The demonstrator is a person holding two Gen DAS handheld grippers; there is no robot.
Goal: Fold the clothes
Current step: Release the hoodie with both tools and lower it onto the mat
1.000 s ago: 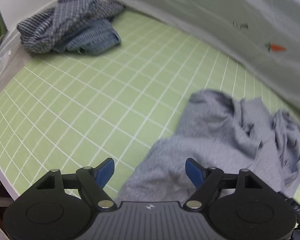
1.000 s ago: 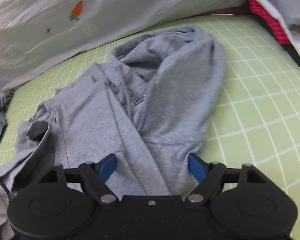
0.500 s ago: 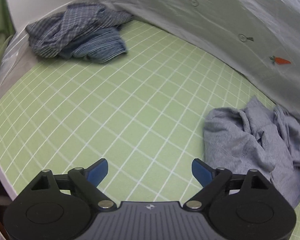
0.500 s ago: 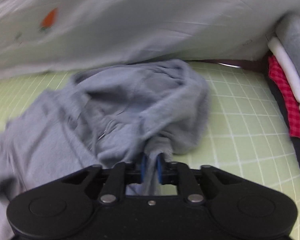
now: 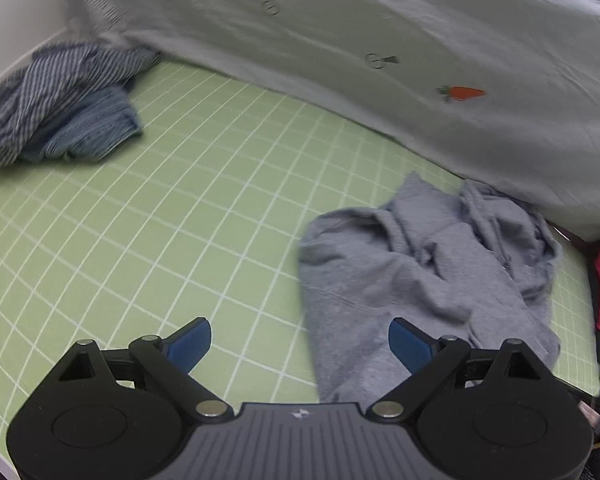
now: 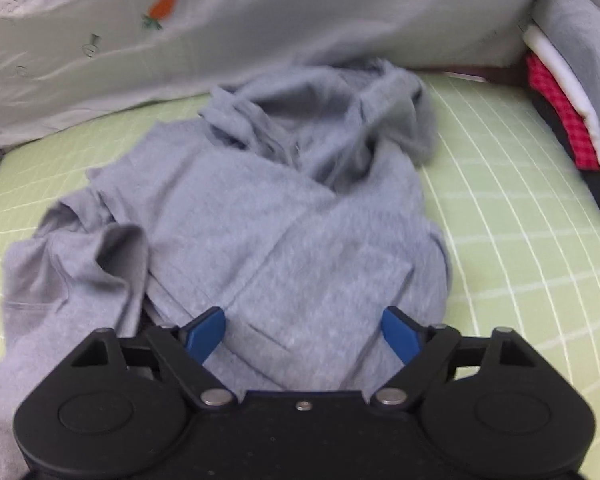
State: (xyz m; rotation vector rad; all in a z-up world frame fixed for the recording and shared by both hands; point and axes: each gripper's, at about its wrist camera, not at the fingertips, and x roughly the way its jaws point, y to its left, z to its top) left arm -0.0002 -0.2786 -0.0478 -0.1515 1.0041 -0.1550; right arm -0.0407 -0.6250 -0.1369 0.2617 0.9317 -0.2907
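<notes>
Green gridded bench [image 5: 188, 216] lies under both my claws. My right claw [image 6: 303, 330] hangs low with its jaws apart over the near hem of the grey garment [image 6: 260, 216], holding nothing. My left claw [image 5: 300, 340], also spread and empty, hovers at the garment's left edge, probably to take a corner. Beyond, a striped heap [image 5: 56, 100] waits beside the pale sheet [image 5: 380, 40].

grey hoodie [image 6: 284, 216]: soft matt fleece cloth
grid mat [image 5: 188, 216]: smooth matt green
gripper fingers [image 5: 190, 342]: blue plastic
</notes>
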